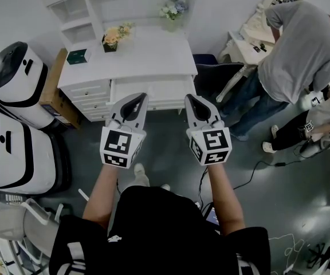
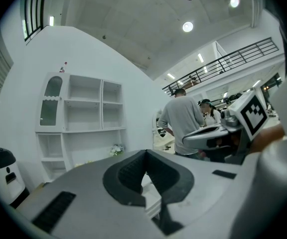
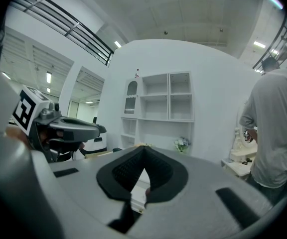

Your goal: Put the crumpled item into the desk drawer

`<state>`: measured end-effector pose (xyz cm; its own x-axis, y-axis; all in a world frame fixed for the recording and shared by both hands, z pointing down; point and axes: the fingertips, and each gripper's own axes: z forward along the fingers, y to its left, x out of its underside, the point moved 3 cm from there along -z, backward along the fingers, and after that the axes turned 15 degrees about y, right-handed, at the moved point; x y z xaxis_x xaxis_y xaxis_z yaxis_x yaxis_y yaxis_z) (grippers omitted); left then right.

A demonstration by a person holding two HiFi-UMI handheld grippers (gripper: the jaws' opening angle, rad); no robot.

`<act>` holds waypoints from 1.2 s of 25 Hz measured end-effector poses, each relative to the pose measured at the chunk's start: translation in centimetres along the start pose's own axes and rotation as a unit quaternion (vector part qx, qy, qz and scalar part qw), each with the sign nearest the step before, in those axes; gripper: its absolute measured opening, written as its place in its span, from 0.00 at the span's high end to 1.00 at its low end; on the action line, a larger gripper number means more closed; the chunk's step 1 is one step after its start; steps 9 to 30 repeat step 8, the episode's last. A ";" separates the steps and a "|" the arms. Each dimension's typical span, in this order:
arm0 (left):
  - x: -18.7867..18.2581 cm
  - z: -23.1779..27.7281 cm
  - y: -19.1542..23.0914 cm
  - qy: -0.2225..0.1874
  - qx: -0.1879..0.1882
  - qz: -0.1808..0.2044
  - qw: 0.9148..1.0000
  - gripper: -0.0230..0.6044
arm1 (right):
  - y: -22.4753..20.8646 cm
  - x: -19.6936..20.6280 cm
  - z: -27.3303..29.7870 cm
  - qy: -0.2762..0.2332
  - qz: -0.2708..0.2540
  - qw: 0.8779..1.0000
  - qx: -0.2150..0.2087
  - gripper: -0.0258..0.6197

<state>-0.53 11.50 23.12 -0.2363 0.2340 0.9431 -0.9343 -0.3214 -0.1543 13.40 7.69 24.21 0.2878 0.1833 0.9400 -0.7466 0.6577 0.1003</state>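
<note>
The white desk (image 1: 148, 56) with a shelf unit on top stands ahead of me, its drawers (image 1: 88, 90) all closed. I see no crumpled item in any view. My left gripper (image 1: 136, 99) is held level in front of the desk, jaws shut and empty. Beside it, my right gripper (image 1: 192, 101) is level too, also shut with nothing in it. The left gripper (image 2: 146, 153) shows its tips meeting in its own view, with the shelves beyond. The right gripper (image 3: 144, 151) likewise shows its tips together.
A green box (image 1: 77, 55) and two flower pots (image 1: 112, 38) sit on the desk. White robots (image 1: 16, 79) and a cardboard box (image 1: 53, 90) flank its left. A dark chair (image 1: 216, 76) and a person in grey (image 1: 302, 50) are at the right; cables (image 1: 256, 168) cross the floor.
</note>
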 end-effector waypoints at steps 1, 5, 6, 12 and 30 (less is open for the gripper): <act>0.0 -0.1 0.0 0.000 -0.001 0.000 1.000 0.95 | 0.0 0.0 -0.1 0.000 0.000 1.000 0.000 0.96; 0.3 -0.3 0.2 0.000 -0.004 0.001 1.000 0.95 | 0.2 0.0 0.0 0.001 -0.001 1.000 -0.001 0.96; 0.4 -0.3 0.2 0.001 -0.004 0.000 1.000 0.95 | 0.3 0.0 0.0 0.001 -0.001 1.000 -0.002 0.96; 0.6 -0.3 0.3 0.006 -0.007 -0.001 1.000 0.95 | 0.4 0.1 0.1 0.002 -0.002 1.000 -0.003 0.96; 0.6 -0.3 0.3 0.006 -0.007 -0.001 1.000 0.95 | 0.4 0.1 0.1 0.002 -0.002 1.000 -0.003 0.96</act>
